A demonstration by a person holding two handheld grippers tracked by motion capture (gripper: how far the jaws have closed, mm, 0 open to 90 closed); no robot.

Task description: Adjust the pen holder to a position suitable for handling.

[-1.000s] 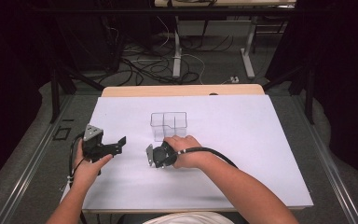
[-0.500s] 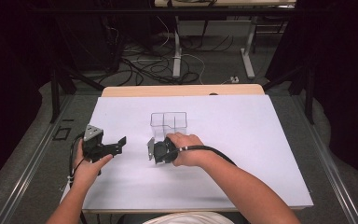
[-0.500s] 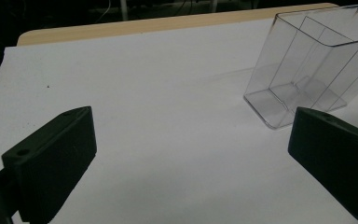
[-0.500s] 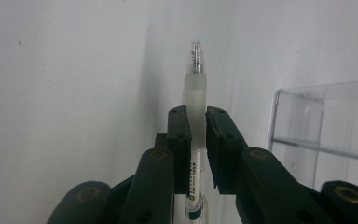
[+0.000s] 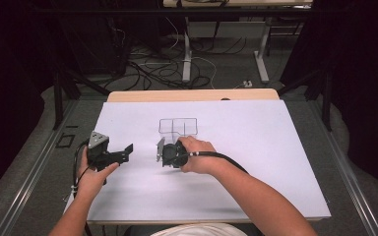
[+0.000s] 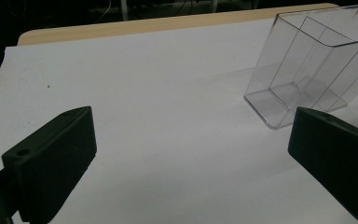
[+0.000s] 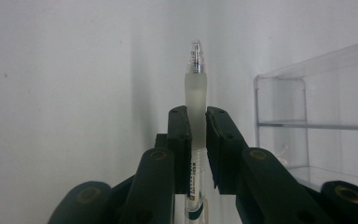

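Right hand-held gripper point(image 7: 196, 116) edged toward clear box point(image 7: 317, 126), pen point(image 7: 196, 93) clamped between jaws.

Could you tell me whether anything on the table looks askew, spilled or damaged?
Nothing stands out. The clear box stands upright and empty on the white table, with no spill or crack visible. The right gripper holds a pen straight between its fingers; the left gripper is open.

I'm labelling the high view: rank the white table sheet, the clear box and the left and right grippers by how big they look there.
1. White table sheet, by far the largest.
2. Clear box.
3. Left gripper and right gripper look about alike, and the hands hide part of each, so I won't rank them.
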